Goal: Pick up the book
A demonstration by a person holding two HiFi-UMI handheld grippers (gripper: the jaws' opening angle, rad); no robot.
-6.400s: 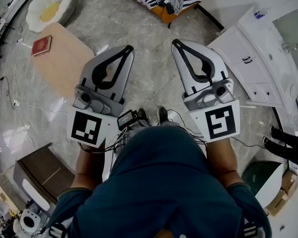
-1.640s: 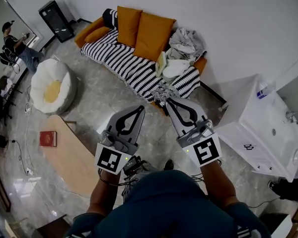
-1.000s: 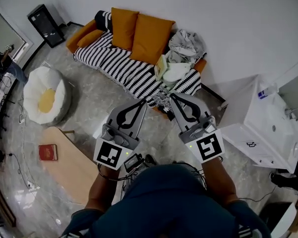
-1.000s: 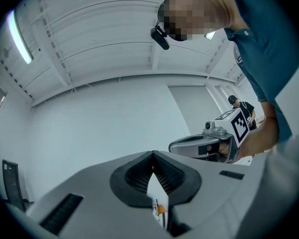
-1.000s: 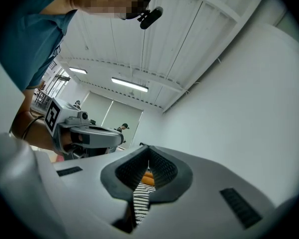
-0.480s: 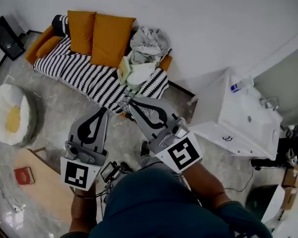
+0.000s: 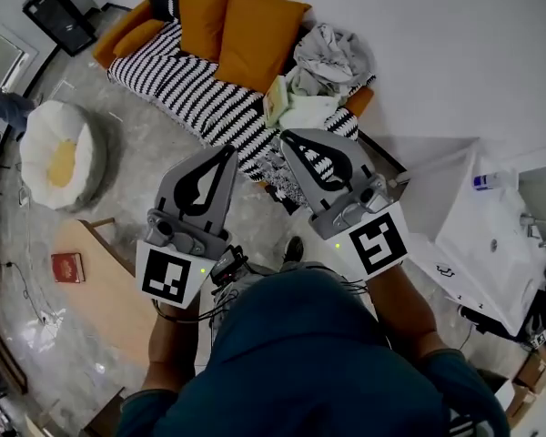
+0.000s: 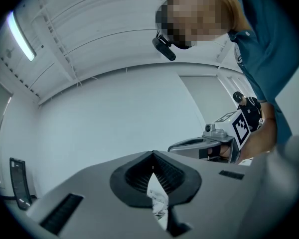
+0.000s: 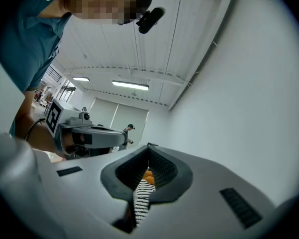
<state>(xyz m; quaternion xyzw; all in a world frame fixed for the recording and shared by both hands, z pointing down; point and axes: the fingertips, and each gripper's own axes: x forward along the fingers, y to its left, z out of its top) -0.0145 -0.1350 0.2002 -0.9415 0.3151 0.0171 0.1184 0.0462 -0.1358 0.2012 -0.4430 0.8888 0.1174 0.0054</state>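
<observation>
A small red book (image 7: 67, 267) lies on the low wooden table (image 7: 109, 289) at the far left of the head view, well away from both grippers. A pale open book-like thing (image 7: 278, 100) rests on the striped sofa (image 7: 196, 94). My left gripper (image 7: 229, 150) and right gripper (image 7: 287, 137) are held side by side in front of the person, pointing toward the sofa. Both have their jaws together with nothing between them. In the gripper views the left gripper (image 8: 153, 153) and the right gripper (image 9: 148, 146) point slightly up at a white wall.
Orange cushions (image 7: 255, 30) and a heap of clothes (image 7: 332, 57) sit on the sofa. A white and yellow beanbag (image 7: 59, 153) lies left, a black speaker (image 7: 50, 3) stands far left, and a white sink cabinet (image 7: 487, 235) stands right. The floor is grey marble.
The head view has swung, so the sofa now sits nearer the middle. Both grippers have moved together across the room toward the sofa, still shut and empty.
</observation>
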